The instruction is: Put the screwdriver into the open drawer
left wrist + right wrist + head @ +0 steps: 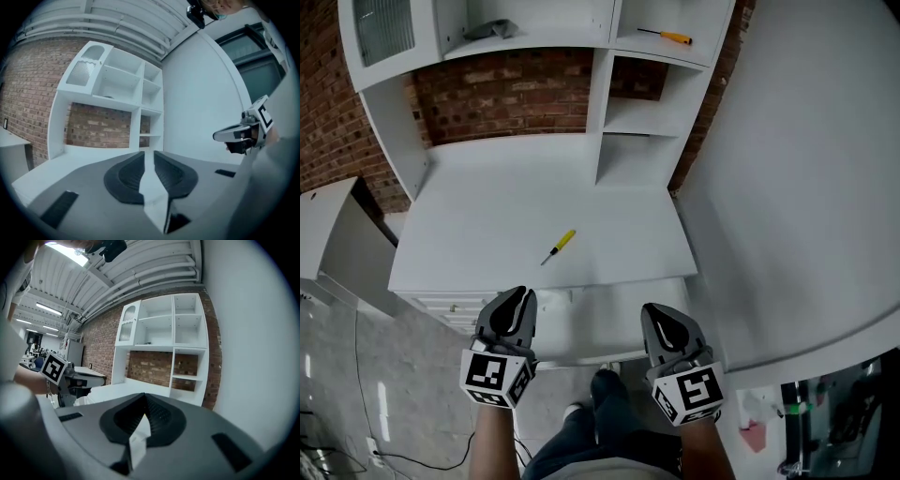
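Left gripper (517, 298) at 7 o'clock in the head view, jaws drawn together to a thin slit, nothing between them. Right gripper (659, 314) at 5 o'clock, jaws meeting at the tips, likewise empty. Both side by side, pointing toward 12 o'clock. Between the two, the white inside of the open drawer (591, 323), pulled out below the front edge of the worktop (487, 216).

At 1 o'clock from the left gripper and 11 o'clock from the right gripper, the screwdriver (558, 246): flat on the worktop, apart from both grippers, outside the drawer, yellow handle toward 1 o'clock, dark tip toward 7 o'clock.

Farther toward 12 o'clock, a white shelf unit (600, 103) against a brick wall (506, 89). On its upper right shelf, at 1 o'clock, a second screwdriver (666, 36) with an orange handle, lying flat. At 6 o'clock, below the drawer, the person's shoes (605, 389).
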Tool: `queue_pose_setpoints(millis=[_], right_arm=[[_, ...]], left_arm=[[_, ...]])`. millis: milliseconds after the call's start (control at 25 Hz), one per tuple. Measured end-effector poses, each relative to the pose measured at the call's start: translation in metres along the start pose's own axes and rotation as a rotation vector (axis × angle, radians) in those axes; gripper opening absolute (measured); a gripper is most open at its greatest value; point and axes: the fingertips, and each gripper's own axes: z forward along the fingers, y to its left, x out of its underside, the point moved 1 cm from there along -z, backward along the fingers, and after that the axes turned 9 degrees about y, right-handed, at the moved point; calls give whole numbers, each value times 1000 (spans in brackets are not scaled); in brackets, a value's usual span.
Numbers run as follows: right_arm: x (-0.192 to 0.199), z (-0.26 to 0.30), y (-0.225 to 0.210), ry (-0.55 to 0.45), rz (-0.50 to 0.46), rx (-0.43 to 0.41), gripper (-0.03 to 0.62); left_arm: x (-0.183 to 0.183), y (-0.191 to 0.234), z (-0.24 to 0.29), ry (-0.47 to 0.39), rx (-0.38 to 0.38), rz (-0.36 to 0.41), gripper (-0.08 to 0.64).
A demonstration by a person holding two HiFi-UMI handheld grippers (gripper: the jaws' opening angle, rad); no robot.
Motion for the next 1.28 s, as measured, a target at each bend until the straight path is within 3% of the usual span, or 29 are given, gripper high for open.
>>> queue_pose_setpoints(millis=[120,200,440,840,1120,1280], right_arm=[[8,21,-11,15,13,-18,11],[10,36,-19,17,23,-31,11],[17,93,-47,47,25,-91,11],[55,169,-89,167,82,-156,11],[89,187,-108,244,115,-162,11],[94,194,-120,255,111,-154,11]], left_arm=[[16,1,26,67,25,-6,264],[25,6,42,104,20,7,293],[45,30,106,204,-15,11,296],[104,61,222,429,4,46,295],[153,72,269,592,28,58,288],[169,75,282,671,26,92,237]])
